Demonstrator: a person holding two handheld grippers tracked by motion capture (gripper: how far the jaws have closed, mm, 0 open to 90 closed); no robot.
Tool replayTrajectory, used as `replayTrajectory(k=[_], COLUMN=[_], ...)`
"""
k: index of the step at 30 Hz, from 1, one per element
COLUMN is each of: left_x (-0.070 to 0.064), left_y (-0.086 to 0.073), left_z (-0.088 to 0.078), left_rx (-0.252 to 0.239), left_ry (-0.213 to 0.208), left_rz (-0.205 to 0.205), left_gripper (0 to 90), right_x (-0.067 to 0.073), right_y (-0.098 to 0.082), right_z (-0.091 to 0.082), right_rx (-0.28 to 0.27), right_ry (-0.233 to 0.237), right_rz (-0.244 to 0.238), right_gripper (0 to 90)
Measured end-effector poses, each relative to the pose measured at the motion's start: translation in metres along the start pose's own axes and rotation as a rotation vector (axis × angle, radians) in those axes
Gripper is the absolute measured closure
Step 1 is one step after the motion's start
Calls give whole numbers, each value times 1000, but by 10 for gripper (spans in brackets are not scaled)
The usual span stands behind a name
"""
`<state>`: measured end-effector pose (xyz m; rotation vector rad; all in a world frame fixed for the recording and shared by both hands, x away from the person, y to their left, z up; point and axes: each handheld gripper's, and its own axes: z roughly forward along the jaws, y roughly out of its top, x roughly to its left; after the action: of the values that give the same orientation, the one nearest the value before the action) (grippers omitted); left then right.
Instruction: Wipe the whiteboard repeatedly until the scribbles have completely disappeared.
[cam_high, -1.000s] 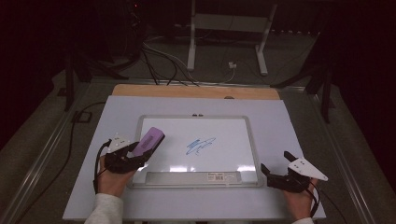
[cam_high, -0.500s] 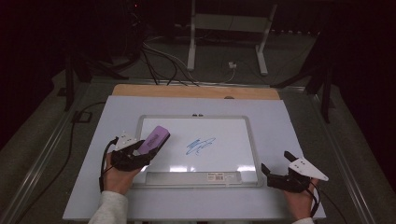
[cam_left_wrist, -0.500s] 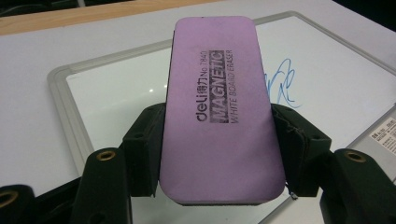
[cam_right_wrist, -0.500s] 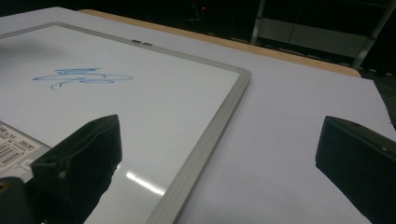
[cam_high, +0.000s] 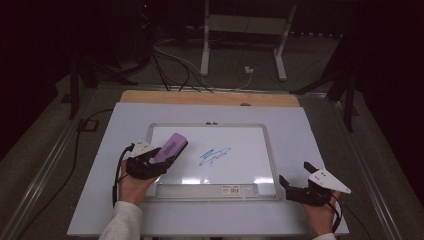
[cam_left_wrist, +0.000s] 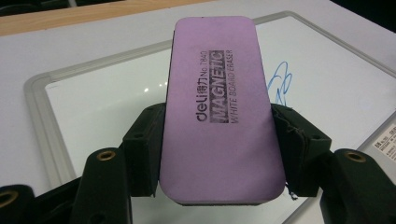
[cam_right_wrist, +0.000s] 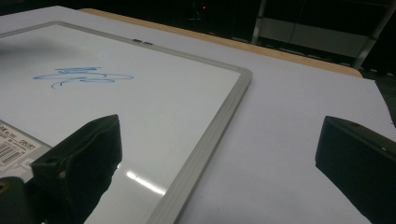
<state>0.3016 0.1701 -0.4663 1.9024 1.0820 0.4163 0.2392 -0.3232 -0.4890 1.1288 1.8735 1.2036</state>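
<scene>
Our left gripper (cam_high: 161, 159) clamps the purple oblong felt eraser (cam_high: 170, 147), whose long axis points toward the blue marker scribble (cam_high: 214, 156).

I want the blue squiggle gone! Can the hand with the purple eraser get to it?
Probably yes. The left gripper is clamped on the purple eraser over the whiteboard, and only bare white board lies between it and the blue scribble, with nothing in the way.
</scene>
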Motion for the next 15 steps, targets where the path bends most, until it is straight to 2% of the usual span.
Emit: replayTrajectory(k=[15], left_x=[-6], left_y=[1], left_z=[21], left_rx=[20], left_ry=[-26], left_rz=[16], left_gripper=[414], right_x=[0], right_y=[0], right_z=[0], right_rx=[1], right_ry=[2], right_rz=[-3], right_gripper=[10])
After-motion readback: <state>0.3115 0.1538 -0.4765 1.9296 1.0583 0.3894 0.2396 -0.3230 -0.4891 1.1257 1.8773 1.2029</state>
